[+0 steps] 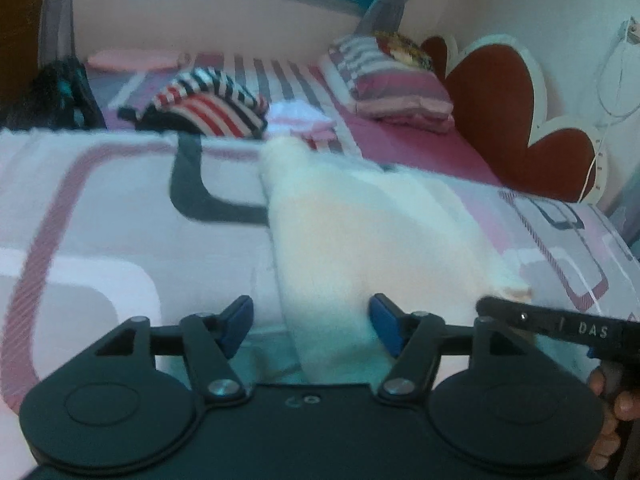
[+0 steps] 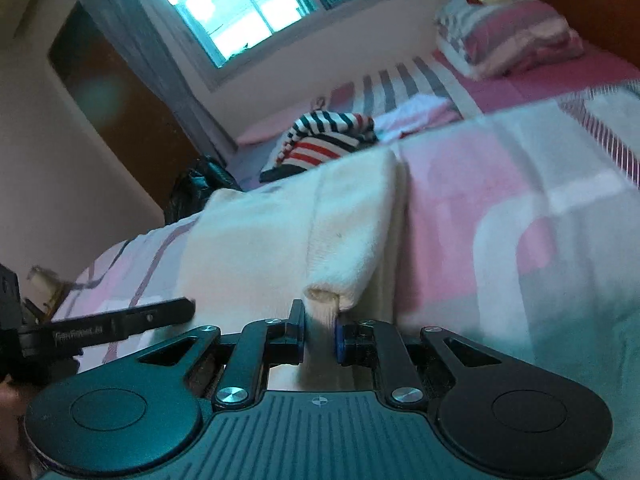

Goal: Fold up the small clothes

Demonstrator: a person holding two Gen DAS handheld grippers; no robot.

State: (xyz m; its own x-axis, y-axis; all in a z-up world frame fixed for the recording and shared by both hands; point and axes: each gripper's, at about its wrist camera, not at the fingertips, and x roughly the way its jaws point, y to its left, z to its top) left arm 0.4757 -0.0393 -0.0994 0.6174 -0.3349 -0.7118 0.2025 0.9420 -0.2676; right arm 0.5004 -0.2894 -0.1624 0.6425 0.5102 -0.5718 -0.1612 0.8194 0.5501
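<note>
Cream garment [image 2: 304,236] lies on our pink quilt [image 2: 500,208], its cuff pinched tight by our right gripper [image 2: 320,330]; left gripper [image 1: 310,326] jaws apart, straddling it.

striped pillow [image 1: 394,80]; heart headboard [image 1: 516,120]; window [image 2: 240,4]

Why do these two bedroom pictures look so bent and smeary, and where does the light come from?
Left wrist view: fisheye lens bows the patterned pink bedspread; the white knitted garment is motion-blurred. Right wrist view: the bright window glares blown-out, leaving the room dim and the horizon tilted.
</note>
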